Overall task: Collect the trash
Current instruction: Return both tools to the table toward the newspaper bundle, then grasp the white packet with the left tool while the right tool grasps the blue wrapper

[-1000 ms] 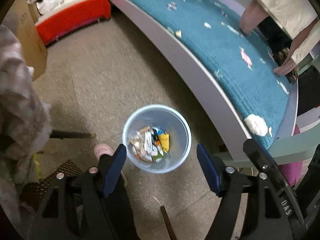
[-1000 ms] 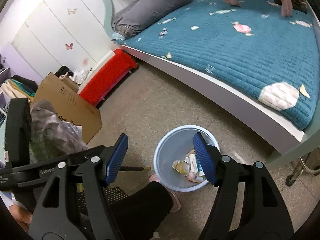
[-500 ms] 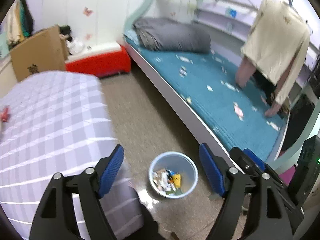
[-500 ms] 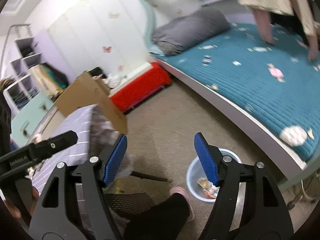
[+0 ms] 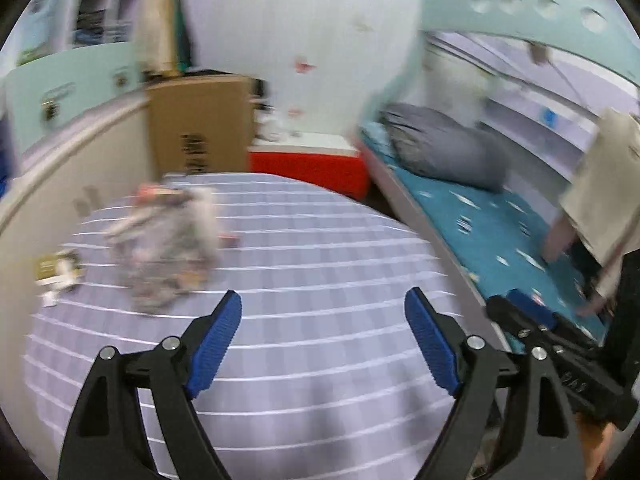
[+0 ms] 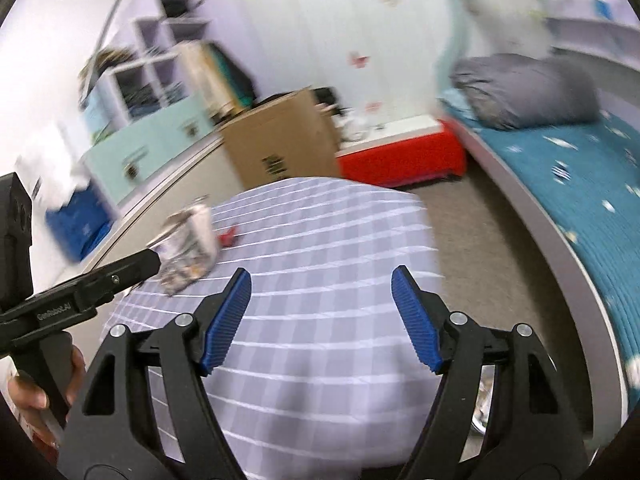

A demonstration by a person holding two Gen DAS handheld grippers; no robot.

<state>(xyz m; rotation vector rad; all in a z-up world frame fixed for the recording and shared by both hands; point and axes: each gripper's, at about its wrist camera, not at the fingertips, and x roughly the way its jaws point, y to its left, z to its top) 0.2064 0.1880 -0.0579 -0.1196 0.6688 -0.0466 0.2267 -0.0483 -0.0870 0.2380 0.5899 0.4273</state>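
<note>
A crumpled patterned wrapper [image 5: 160, 248] lies on the table's lilac checked cloth [image 5: 320, 380], with a small red scrap [image 5: 230, 240] beside it and a yellowish packet [image 5: 56, 268] at the far left edge. My left gripper [image 5: 324, 308] hovers over the cloth, short of these; its jaws are opening with nothing between them. My right gripper [image 6: 322, 280] is open and empty above the same cloth [image 6: 320, 360]; the wrapper [image 6: 188, 248] and the red scrap [image 6: 228, 238] lie ahead to its left. The trash bin is out of view. Both views are motion-blurred.
A cardboard box [image 5: 200, 136] and a red-and-white chest [image 5: 308, 164] stand behind the table. A bed with a teal cover [image 5: 500, 232] and a grey pillow [image 5: 444, 152] runs along the right, with a person [image 5: 600, 200] bent over it. Mint drawers [image 6: 152, 152] line the left wall.
Both grippers have risen from over the blue bin on the floor and swung up to the table. The bin has dropped out of view. The left jaws stand wider.
</note>
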